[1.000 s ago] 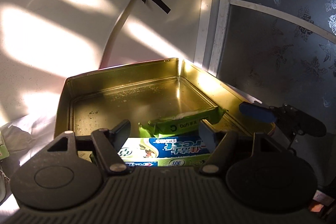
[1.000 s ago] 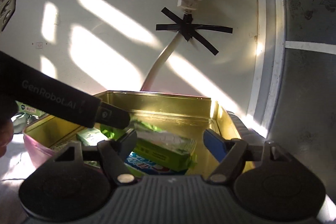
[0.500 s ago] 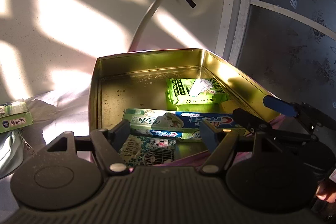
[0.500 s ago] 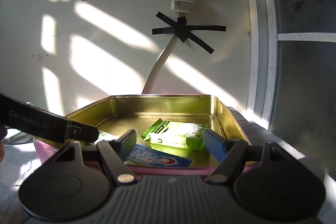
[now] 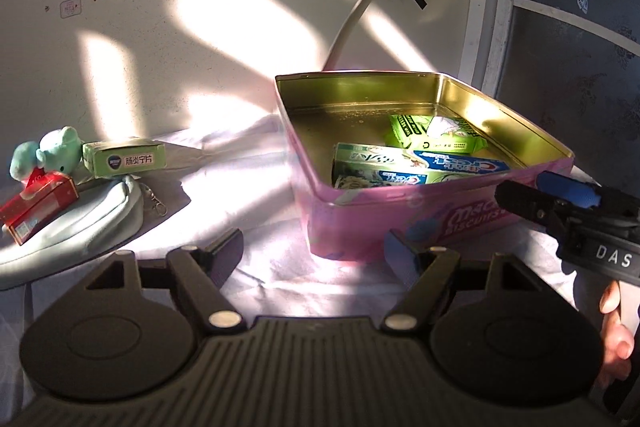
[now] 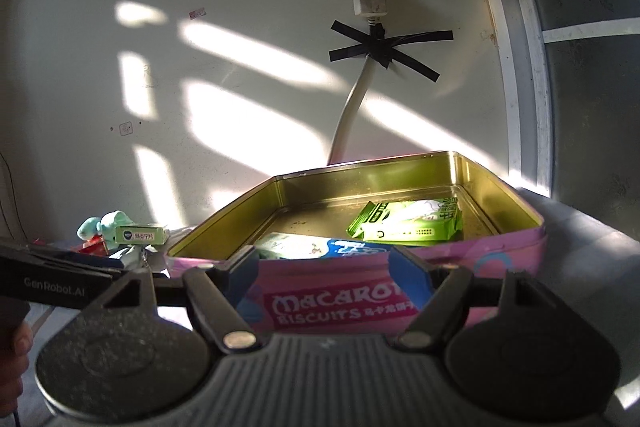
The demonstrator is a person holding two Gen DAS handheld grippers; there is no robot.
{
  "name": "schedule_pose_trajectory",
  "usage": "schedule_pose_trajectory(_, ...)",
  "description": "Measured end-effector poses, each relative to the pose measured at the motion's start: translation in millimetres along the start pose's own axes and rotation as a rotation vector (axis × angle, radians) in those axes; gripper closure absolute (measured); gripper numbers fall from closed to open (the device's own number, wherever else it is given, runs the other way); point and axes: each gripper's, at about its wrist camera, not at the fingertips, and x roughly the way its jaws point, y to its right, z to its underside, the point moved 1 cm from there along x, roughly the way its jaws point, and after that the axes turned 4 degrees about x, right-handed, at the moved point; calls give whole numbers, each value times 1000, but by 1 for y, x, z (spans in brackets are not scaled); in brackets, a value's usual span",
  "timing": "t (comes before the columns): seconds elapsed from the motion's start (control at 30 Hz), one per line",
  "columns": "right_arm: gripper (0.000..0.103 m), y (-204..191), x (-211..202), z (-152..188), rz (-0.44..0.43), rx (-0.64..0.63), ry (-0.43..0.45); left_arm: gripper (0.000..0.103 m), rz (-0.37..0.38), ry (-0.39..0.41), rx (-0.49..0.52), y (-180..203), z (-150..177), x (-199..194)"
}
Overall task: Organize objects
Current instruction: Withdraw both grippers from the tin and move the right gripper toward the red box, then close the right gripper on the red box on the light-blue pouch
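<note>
- Our left gripper (image 5: pixel 314 253) and right gripper (image 6: pixel 324 269) both hang spread and empty before the tin (image 5: pixel 400 227).
- Left of our left fingers lies the green box (image 5: pixel 125 159): light, stiff card, we judge; pinch its long sides.

tin (image 5: pixel 360 223): pink biscuit tin, lid off, gold inside
toothpaste box (image 5: pixel 420 167): flat in the tin, near the front wall
green packet (image 5: pixel 436 135): flat behind the toothpaste box
medicine box (image 5: pixel 124 159): green, outside the tin, on a pale pouch (image 5: pixel 76 227)
red box (image 5: pixel 36 203): tilted on the pouch
plush toy (image 5: pixel 48 155): mint green, beside the medicine box
</note>
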Motion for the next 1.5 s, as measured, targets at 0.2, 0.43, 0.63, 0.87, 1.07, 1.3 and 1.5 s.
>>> schedule_pose_trajectory(0.2,29,-47,10,16,-109,-86,-93,24,-102,-82,-98,-57,34,-3)
schedule_pose_trajectory(0.43,28,-115,26,31,-269,-227,-186,24,-254,-110,-190,-126,60,-14)
schedule_pose_trajectory(0.63,28,-170,56,28,-380,-273,-258,23,-446,-80,-265,-179,70,-28)
schedule_pose_trajectory(0.87,5,-236,113,5,-505,-258,-260,23,-459,-19,-487,-212,80,-43)
schedule_pose_trajectory(1.07,0,-299,184,-7,-543,-348,-300,19,-455,-4,-543,-221,82,-48)
schedule_pose_trajectory(1.3,0,-329,243,1,-489,-466,-352,14,-441,-12,-537,-220,81,-47)
schedule_pose_trajectory(1.5,0,-317,255,9,-485,-441,-373,12,-419,-4,-566,-223,82,-50)
